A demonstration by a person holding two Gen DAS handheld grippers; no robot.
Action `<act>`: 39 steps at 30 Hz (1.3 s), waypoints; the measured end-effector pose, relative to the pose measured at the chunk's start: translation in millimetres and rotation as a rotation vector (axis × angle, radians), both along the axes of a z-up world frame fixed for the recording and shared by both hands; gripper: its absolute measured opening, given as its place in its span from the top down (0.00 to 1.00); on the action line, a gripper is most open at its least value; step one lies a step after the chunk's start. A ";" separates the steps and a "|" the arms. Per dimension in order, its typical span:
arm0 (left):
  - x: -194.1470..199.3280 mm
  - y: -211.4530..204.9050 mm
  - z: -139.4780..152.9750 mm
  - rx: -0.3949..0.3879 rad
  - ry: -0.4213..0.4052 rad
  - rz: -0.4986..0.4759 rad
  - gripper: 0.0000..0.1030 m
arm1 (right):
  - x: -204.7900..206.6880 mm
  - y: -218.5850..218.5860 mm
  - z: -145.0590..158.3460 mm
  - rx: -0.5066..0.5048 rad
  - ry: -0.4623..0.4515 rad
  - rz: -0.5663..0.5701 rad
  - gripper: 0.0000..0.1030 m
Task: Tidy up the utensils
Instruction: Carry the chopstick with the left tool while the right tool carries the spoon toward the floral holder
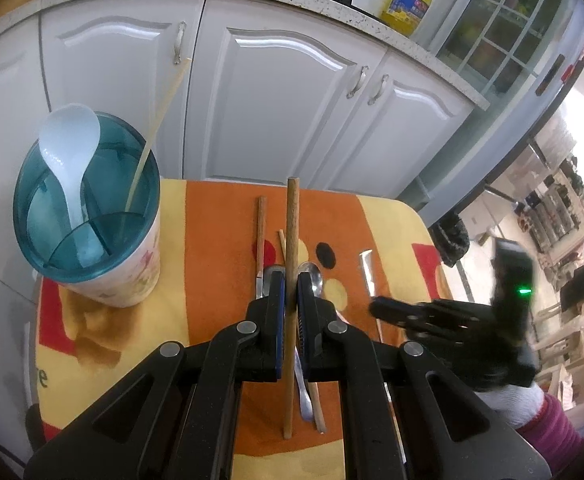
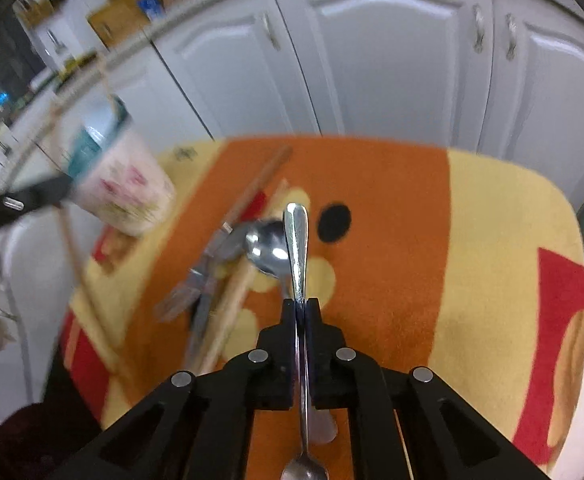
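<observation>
My left gripper [image 1: 291, 280] is shut on a brown wooden chopstick [image 1: 292, 216] and holds it above the orange and yellow cloth [image 1: 220, 240]. At the left stands the utensil holder [image 1: 92, 216] with a teal lid, holding a white plastic spoon [image 1: 68, 148] and a pale chopstick [image 1: 160, 124]. My right gripper [image 2: 301, 302] is shut on a slim metal spoon [image 2: 297, 240], handle forward. On the cloth lie a metal spoon [image 2: 266, 246], wooden-handled utensils [image 2: 228, 304] and a knife [image 1: 368, 276]. The right gripper also shows in the left wrist view [image 1: 412, 312].
White cabinet doors [image 1: 284, 100] stand right behind the table. A yellow oil bottle [image 1: 406, 2] sits on the counter above. The holder [image 2: 120, 184] shows blurred in the right wrist view. The cloth's right part [image 2: 492, 260] is bare.
</observation>
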State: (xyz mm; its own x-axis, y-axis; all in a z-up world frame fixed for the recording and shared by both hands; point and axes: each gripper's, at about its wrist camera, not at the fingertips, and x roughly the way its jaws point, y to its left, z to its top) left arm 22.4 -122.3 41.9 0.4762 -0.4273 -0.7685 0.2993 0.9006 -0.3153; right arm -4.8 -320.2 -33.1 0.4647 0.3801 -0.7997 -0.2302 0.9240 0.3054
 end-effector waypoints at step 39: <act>-17.3 67.3 94.6 -0.075 -0.175 0.078 0.96 | -22.7 61.8 134.4 0.108 -0.325 0.210 0.98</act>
State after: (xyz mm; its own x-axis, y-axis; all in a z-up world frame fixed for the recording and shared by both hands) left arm 5.1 -55.0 136.6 0.6332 -0.4372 -0.6387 0.2860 0.8990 -0.3318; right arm -27.4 -258.4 101.4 0.5897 0.5679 -0.5742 -0.5113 0.8129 0.2789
